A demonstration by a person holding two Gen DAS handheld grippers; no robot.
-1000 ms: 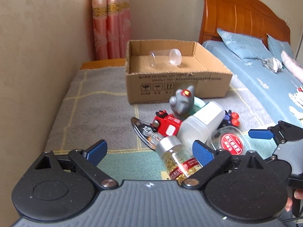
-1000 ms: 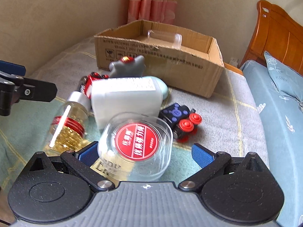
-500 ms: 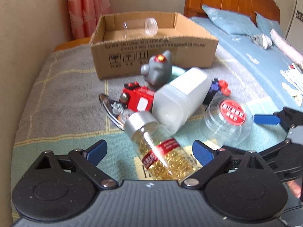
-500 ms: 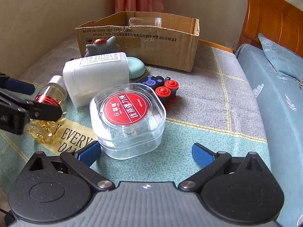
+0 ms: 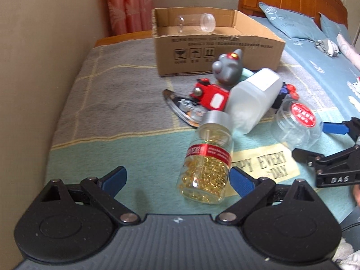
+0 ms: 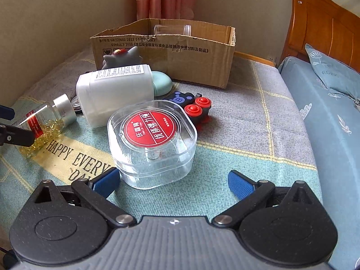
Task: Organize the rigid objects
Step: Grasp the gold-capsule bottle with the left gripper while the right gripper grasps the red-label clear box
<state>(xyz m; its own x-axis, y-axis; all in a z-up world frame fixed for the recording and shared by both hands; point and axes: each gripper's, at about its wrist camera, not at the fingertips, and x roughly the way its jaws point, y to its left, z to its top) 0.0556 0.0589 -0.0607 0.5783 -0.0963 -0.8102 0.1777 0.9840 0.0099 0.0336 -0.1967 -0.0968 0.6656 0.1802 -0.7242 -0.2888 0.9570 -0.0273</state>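
The small black toy block with red round buttons (image 5: 286, 91) was mostly hidden behind the white rectangular plastic bottle (image 5: 252, 100) in the left wrist view. The pale green rounded case (image 6: 160, 83) showed only partly behind that bottle. The flat shiny foil packet (image 5: 182, 108) was blurred, its print unreadable. The right gripper (image 5: 324, 141) was cut off by the frame edge.

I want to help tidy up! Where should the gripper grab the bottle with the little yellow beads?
The capsule bottle lies on its side, silver cap pointing away. Probably best to come from above and pinch across its round glass middle, near the red label, one pad on each side. The left gripper, jaws opening, is nearest.
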